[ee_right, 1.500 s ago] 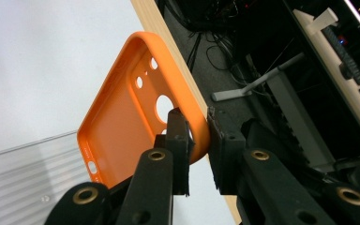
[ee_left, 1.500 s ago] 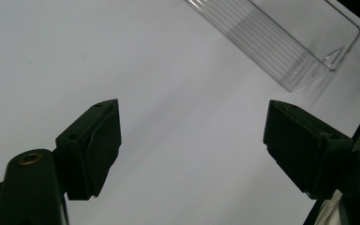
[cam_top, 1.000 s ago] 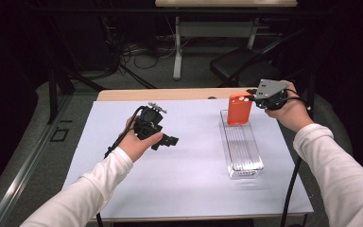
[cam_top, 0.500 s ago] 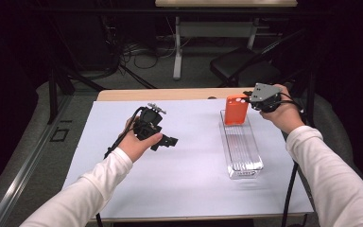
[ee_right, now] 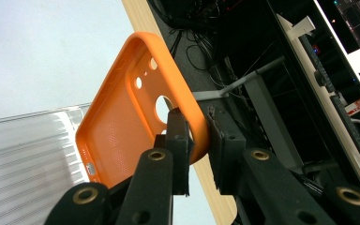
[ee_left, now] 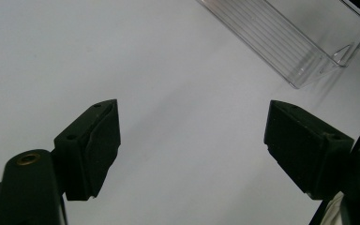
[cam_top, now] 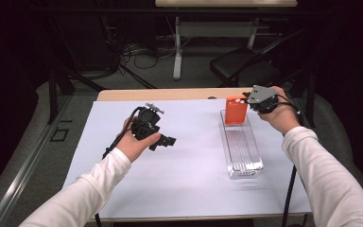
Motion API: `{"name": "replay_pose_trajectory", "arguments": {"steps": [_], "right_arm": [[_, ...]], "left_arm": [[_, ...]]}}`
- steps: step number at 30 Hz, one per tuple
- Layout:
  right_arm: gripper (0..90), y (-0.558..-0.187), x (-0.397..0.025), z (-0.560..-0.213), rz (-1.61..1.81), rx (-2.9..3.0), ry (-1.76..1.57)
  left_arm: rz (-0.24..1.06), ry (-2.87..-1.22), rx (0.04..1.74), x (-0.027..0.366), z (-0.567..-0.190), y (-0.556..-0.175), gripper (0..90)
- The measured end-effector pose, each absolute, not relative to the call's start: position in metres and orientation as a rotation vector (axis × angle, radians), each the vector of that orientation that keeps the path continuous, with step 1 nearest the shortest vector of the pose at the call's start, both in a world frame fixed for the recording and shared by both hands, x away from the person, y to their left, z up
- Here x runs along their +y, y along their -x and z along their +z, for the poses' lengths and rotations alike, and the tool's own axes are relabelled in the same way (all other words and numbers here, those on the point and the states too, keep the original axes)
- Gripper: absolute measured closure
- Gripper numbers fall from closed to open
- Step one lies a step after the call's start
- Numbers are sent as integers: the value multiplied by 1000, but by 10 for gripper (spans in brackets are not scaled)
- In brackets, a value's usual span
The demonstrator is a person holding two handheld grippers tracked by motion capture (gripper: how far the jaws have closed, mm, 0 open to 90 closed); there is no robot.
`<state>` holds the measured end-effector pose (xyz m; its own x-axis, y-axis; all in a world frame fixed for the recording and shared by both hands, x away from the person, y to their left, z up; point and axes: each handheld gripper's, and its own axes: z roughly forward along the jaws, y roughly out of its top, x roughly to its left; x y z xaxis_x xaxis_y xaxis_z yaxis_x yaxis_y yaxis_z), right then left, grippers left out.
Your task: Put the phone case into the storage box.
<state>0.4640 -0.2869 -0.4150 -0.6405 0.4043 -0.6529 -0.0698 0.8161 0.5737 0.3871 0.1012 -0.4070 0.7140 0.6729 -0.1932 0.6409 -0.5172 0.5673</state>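
The right tool (ee_right: pixel 198 140) pinches the light, flexible orange case (ee_right: pixel 136 108) by its rim; the left tool (ee_left: pixel 192 150) gapes empty.

My right gripper (cam_top: pixel 246 99) clamps an edge of the orange phone case (cam_top: pixel 236 109), arm stretched forward. Well left of that case, my left gripper (cam_top: pixel 169 141) hovers, jaws spread wide, forearm angled inward.

Orange phone case (cam_top: pixel 236 110) (cutouts showing), upright at clear tray's (cam_top: pixel 242 153) far end.
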Motion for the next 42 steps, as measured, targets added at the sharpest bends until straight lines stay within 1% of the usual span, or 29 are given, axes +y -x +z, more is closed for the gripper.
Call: {"name": "replay_pose_trajectory", "arguments": {"steps": [29,42], "right_arm": [[794,-475,-282,-439,712,2115,-255],[793,-479,-279,-445,702,2103,-264]], "left_arm": [[64,-2298,1009,105,-411,-387,190],[66,-2304,1014,108,-412,-387,190]]}}
